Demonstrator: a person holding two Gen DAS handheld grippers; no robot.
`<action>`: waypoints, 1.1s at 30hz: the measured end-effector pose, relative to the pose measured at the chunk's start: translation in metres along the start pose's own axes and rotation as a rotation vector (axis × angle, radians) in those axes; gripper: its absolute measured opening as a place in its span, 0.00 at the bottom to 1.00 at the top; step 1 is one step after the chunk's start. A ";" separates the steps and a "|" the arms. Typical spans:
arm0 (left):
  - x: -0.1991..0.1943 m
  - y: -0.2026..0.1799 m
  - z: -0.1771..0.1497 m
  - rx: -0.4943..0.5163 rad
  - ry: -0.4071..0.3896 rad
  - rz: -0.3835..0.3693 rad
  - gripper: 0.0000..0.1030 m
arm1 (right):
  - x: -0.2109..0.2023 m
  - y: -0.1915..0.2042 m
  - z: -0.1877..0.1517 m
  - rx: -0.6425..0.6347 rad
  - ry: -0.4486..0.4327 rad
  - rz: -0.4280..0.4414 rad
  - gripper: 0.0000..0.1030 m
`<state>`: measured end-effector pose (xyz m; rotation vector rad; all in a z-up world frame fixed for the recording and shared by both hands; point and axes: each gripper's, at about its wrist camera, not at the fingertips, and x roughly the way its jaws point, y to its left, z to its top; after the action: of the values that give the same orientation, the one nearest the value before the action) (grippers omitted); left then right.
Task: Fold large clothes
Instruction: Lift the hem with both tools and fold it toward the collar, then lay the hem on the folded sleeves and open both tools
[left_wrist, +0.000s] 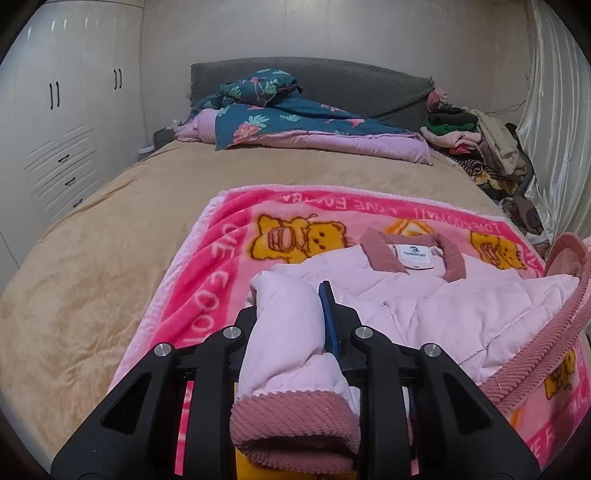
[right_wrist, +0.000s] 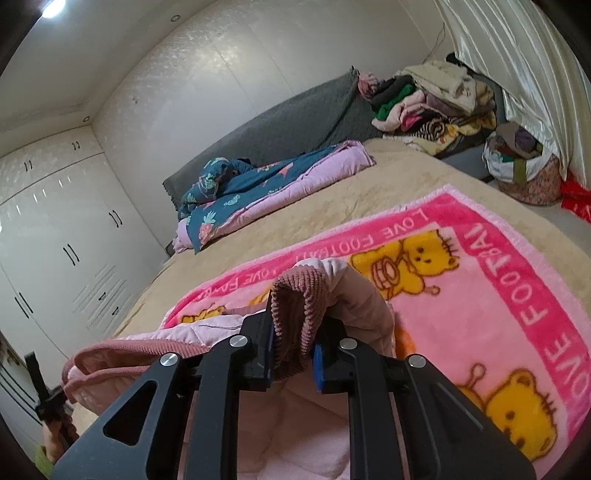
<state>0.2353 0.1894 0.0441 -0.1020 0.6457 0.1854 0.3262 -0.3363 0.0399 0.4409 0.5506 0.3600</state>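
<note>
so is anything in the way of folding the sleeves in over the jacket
Nothing visible. Each claw already grips a sleeve: left claw on the left sleeve, right claw on the right cuff. The jacket front lies bare on the blanket.

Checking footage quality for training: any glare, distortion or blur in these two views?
Left wrist: strong fisheye bending, dark corners, sheen on the curtain; jacket sharp. Right wrist: ceiling light flares top left, wardrobe bowed, cuff near the lens slightly soft.
</note>
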 end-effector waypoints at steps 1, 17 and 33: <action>0.004 0.000 0.000 0.000 0.005 0.001 0.17 | 0.003 -0.003 0.000 0.011 0.007 0.005 0.14; 0.028 -0.002 -0.004 0.003 0.031 0.018 0.18 | 0.013 -0.016 -0.007 0.035 -0.017 0.123 0.66; 0.035 -0.016 -0.004 0.003 0.021 -0.030 0.51 | 0.073 0.003 -0.090 -0.172 0.199 -0.033 0.73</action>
<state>0.2632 0.1779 0.0201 -0.1103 0.6646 0.1547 0.3323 -0.2745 -0.0587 0.2307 0.7132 0.4190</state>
